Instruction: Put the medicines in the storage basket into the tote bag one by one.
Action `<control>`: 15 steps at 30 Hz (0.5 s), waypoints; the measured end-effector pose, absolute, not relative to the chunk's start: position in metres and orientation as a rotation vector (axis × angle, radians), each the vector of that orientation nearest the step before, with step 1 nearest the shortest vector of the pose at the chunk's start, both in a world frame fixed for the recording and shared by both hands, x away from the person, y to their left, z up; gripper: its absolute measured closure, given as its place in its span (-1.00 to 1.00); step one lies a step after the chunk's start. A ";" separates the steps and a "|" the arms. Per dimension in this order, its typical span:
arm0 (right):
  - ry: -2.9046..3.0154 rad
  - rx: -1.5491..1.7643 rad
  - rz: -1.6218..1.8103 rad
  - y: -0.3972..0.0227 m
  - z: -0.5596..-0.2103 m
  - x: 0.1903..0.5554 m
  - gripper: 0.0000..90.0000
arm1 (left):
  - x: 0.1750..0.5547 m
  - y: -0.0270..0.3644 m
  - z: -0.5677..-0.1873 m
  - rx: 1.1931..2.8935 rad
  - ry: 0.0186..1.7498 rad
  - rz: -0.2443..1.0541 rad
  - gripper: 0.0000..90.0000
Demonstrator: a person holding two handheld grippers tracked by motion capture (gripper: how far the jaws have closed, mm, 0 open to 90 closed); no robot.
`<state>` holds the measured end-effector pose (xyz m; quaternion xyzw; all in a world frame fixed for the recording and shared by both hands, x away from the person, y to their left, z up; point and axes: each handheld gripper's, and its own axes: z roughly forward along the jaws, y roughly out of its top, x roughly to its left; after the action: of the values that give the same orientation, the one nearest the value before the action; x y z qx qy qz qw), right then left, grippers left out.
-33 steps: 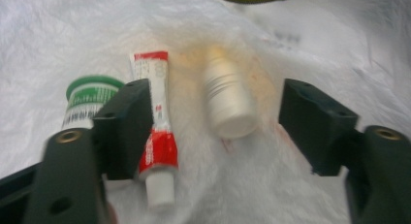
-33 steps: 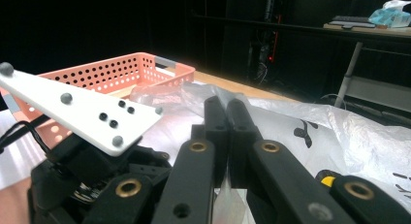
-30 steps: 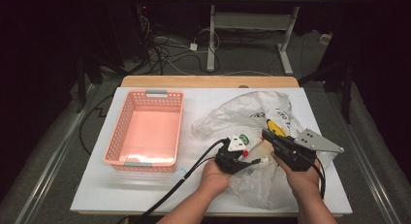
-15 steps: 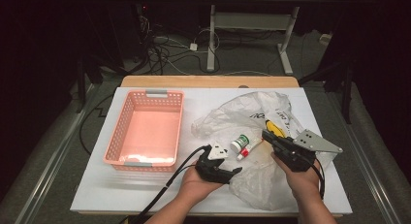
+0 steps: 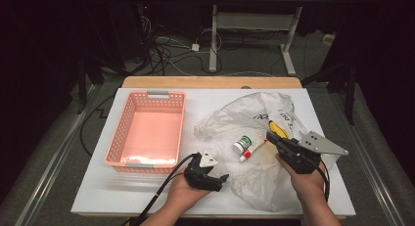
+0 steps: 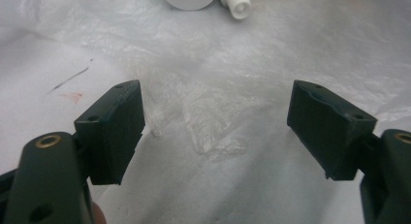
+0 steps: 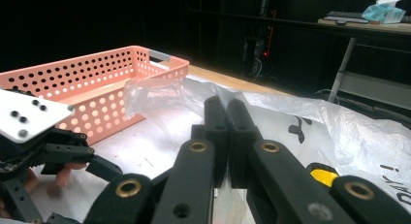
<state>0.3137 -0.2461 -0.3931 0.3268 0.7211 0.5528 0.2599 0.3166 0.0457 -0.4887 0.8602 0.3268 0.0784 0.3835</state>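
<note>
My right gripper (image 5: pixel 272 136) stayed clenched on the plastic bag (image 5: pixel 254 179); my left gripper (image 5: pixel 222 179) hung released. The small bottle (image 5: pixel 242 144) lay at its one o'clock, probably my next reach.

One pink perforated basket (image 5: pixel 147 133) sits on one white table (image 5: pixel 98 196), at about nine o'clock from the table's middle. One crumpled clear plastic bag (image 5: pixel 254 113) spreads from the middle toward three o'clock. Two small containers lie side by side at the bag's mouth near the centre: one white bottle with a green label (image 5: pixel 242 143) and one smaller white tube with a red band (image 5: pixel 248 153). One yellow item (image 5: pixel 279 129) shows through the bag at about two o'clock. Two handheld grippers: the left gripper (image 5: pixel 218 179) at six o'clock, the right gripper (image 5: pixel 270 136) at four o'clock.
</note>
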 end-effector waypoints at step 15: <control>1.972 0.883 1.483 -0.239 -0.396 0.315 1.00 | 0.317 0.031 -0.491 2.248 0.785 0.211 0.43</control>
<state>0.3148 -0.2389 -0.3960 0.3255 0.7270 0.5468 0.2579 0.3172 0.0311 -0.4907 0.8749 0.3055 0.0819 0.3669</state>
